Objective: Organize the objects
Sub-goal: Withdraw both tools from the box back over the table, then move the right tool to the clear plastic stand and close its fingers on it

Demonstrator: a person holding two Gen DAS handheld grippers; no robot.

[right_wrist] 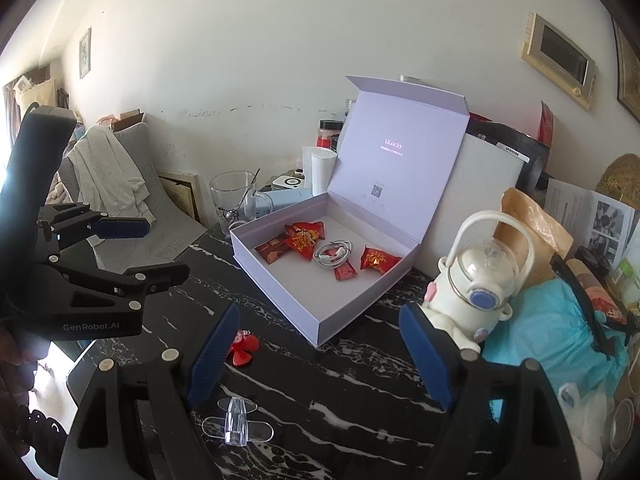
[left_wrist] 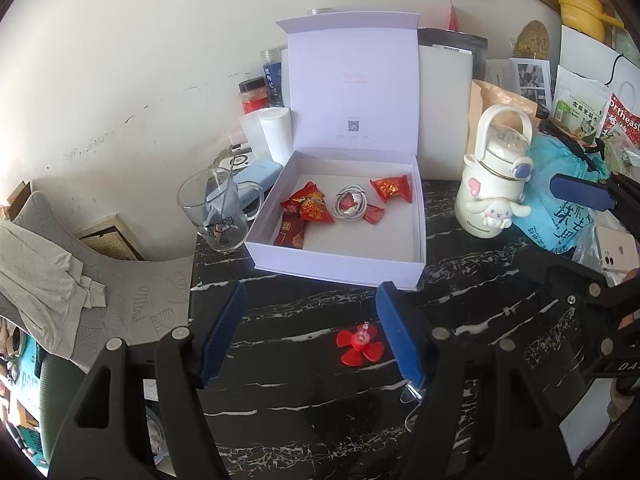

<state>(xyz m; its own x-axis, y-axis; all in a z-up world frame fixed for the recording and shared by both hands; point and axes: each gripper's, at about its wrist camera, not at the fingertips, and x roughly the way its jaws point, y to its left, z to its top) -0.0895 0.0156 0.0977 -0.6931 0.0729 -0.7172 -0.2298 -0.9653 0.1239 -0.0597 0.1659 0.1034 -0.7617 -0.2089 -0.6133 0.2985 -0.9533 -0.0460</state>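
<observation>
Black, white-veined marble forms the bench [left_wrist: 304, 432] on which the work is laid out. At the left a glass mug [left_wrist: 218, 210] is noted, just beside the lilac box [left_wrist: 340, 260], whose lid stands raised against the wall. Inside the box, red sweet packets [left_wrist: 308, 208] and a coiled white cable [left_wrist: 350, 204] are already stowed. Two loose items are left on the bench in front of the box: a red propeller [left_wrist: 358, 344] and a clear propeller [right_wrist: 237, 422]. To the right of the box a white cartoon bottle [left_wrist: 494, 184] stands upright.

The left hand-held gripper [left_wrist: 312, 334] is seen released, its jaws apart with nothing pressed between them; the red propeller lies between the fingers, close to the right-hand one. The right hand-held gripper [right_wrist: 320, 356] is likewise released and empty; the clear propeller lies low, at its left finger.

The step in hand is judged to be the pick-up of a propeller. The blades are thin and appear to lie flat, though the hub's exact tilt cannot be made out. The raised hub should be centred between the pads and the closing done there, not on a blade.
</observation>
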